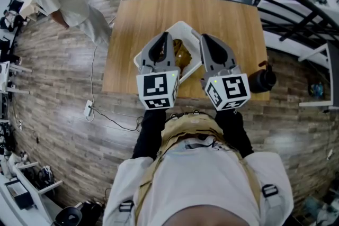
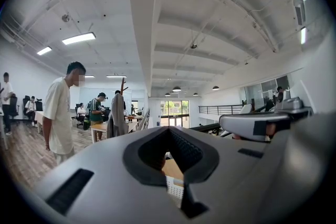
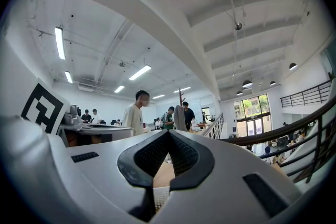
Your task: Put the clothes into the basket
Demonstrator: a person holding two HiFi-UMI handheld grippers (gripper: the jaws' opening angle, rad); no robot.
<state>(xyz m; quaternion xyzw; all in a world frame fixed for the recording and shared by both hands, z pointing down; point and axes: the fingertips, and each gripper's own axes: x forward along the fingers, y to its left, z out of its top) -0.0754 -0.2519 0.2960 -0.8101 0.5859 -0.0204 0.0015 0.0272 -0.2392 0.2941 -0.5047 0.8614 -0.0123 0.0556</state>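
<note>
Both grippers hang side by side over the wooden counter, pointing away from the person. The left gripper has its jaws pressed together at the tips with nothing between them. In the left gripper view the left gripper's dark pads meet and leave only a diamond-shaped gap behind the tips. Through that gap a strip of counter and the perforated wall of the white basket show below the jaws. The right gripper is likewise closed and empty. In its own view the right gripper's pads touch at the tip, and the same basket wall shows beneath them. In the head view the basket sits on the counter under and between the two pairs of jaws, with its far corner just beyond the tips. The brown clothes lie inside it, between the left jaws and the right jaws. Neither gripper touches them. A dark rounded object sits at the counter's edge, out to the right of the right jaws. A person in pale clothing stands on the floor well to the left of the left jaws.
</note>
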